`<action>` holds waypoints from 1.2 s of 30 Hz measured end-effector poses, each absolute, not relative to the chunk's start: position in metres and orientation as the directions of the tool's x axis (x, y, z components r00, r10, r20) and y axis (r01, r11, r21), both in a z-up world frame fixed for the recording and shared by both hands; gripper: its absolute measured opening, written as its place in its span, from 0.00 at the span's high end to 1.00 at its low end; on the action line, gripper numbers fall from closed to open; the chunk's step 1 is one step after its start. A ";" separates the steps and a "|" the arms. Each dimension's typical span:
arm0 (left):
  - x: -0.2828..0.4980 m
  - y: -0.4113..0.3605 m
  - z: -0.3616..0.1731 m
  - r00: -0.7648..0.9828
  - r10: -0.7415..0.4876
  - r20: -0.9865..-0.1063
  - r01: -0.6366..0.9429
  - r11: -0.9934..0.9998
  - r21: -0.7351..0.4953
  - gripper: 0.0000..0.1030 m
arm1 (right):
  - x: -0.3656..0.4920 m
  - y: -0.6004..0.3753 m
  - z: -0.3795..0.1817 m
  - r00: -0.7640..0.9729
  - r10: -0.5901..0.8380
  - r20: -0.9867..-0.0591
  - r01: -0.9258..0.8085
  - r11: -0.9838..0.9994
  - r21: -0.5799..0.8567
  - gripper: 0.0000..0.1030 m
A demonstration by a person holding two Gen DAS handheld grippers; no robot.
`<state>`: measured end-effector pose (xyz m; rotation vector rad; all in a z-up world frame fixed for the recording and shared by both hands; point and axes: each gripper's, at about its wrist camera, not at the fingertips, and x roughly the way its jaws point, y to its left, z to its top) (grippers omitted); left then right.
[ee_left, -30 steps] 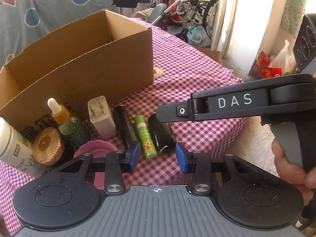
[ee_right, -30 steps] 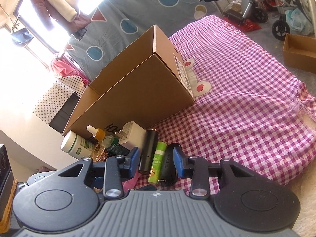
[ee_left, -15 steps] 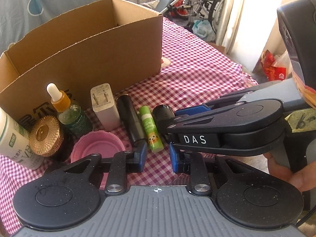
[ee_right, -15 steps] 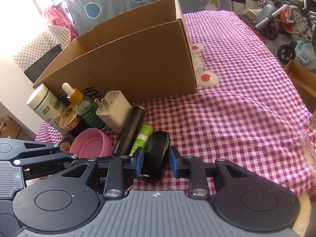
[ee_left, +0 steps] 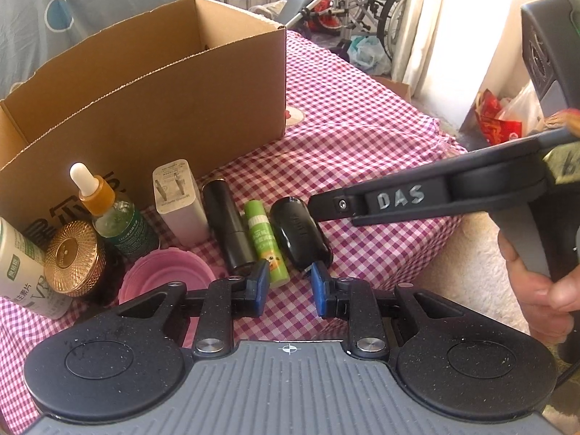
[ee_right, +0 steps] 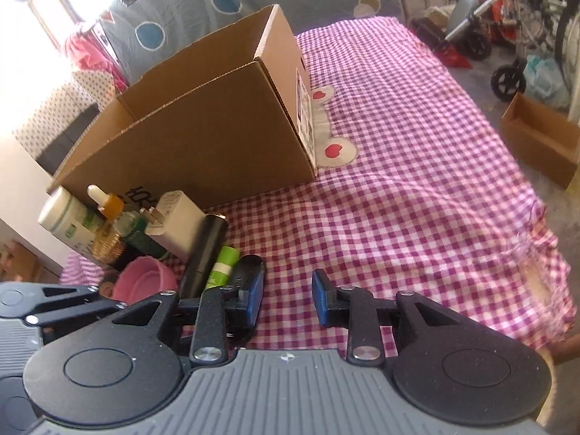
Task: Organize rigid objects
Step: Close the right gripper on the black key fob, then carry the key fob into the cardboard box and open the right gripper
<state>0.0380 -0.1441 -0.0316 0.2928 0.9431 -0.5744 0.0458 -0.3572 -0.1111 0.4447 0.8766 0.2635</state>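
Observation:
On the checked cloth, in front of an open cardboard box, stands a row of items: white bottle, gold-lidded jar, dropper bottle, white charger, black tube, green stick and black oval case. A pink cup lies nearer. My left gripper hovers shut and empty just short of the green stick and the case. My right gripper is open over bare cloth, with the case just outside its left finger.
Seen from the left wrist, the right gripper's arm reaches in from the right with a hand on its grip. The cloth's edge drops off at right. A small cardboard box and wheelchairs stand on the floor beyond.
The right gripper slid to the right, off the black oval case that lay between its jaws half a second ago. The left jaws narrowed from a second ago.

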 end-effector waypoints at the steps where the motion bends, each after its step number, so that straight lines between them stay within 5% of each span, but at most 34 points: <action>1: 0.037 -0.143 -0.031 0.456 -0.336 -0.824 0.581 0.814 -0.010 0.76 | 0.044 -0.359 -0.111 0.618 0.415 -0.668 -0.039 0.865 0.500 0.69; 19: 0.039 -0.154 -0.029 0.429 -0.400 -0.810 0.634 0.772 -0.046 0.75 | 0.047 -0.370 -0.128 0.571 0.612 -0.547 0.011 0.660 0.751 0.70; 27: 0.046 -0.153 -0.036 0.406 -0.393 -0.825 0.619 0.783 -0.068 0.75 | 0.053 -0.363 -0.133 0.559 0.600 -0.572 0.009 0.686 0.728 0.70; 31: 0.047 -0.153 -0.037 0.406 -0.390 -0.826 0.616 0.784 -0.068 0.75 | 0.057 -0.359 -0.136 0.566 0.582 -0.584 0.016 0.700 0.714 0.84; 36: 0.049 -0.156 -0.037 0.403 -0.397 -0.825 0.624 0.778 -0.070 0.75 | 0.053 -0.363 -0.135 0.585 0.564 -0.583 0.026 0.705 0.709 0.84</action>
